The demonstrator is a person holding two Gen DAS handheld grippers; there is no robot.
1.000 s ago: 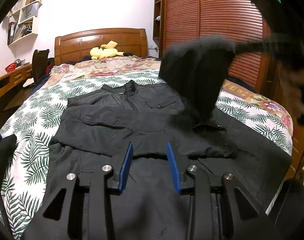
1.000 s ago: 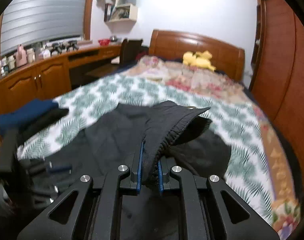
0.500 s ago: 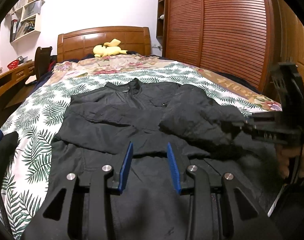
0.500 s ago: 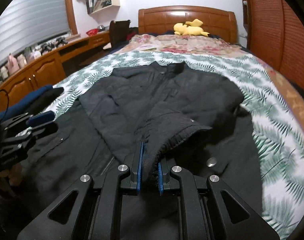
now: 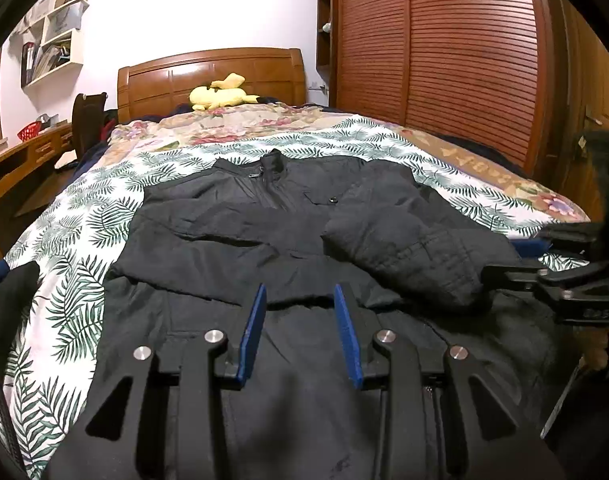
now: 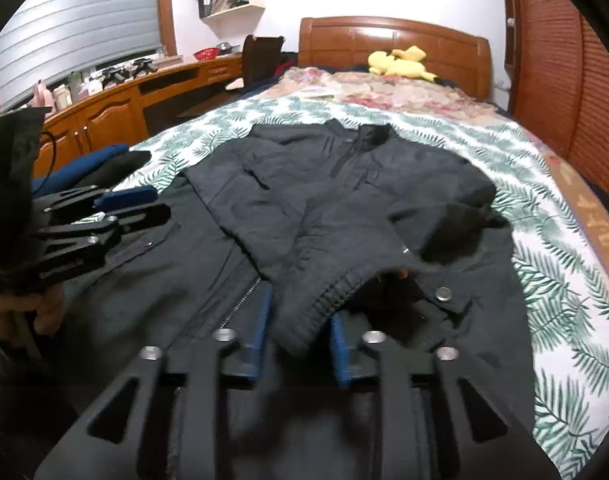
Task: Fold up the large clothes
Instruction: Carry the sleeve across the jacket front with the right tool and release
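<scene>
Black jacket, sleeves folded inward

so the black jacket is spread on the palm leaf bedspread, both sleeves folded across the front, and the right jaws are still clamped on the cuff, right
Not quite. The right wrist view shows the right gripper with its jaws now open, the cuff lying loose between them. The rest holds: black jacket on the palm leaf bedspread, both sleeves folded across.
</scene>
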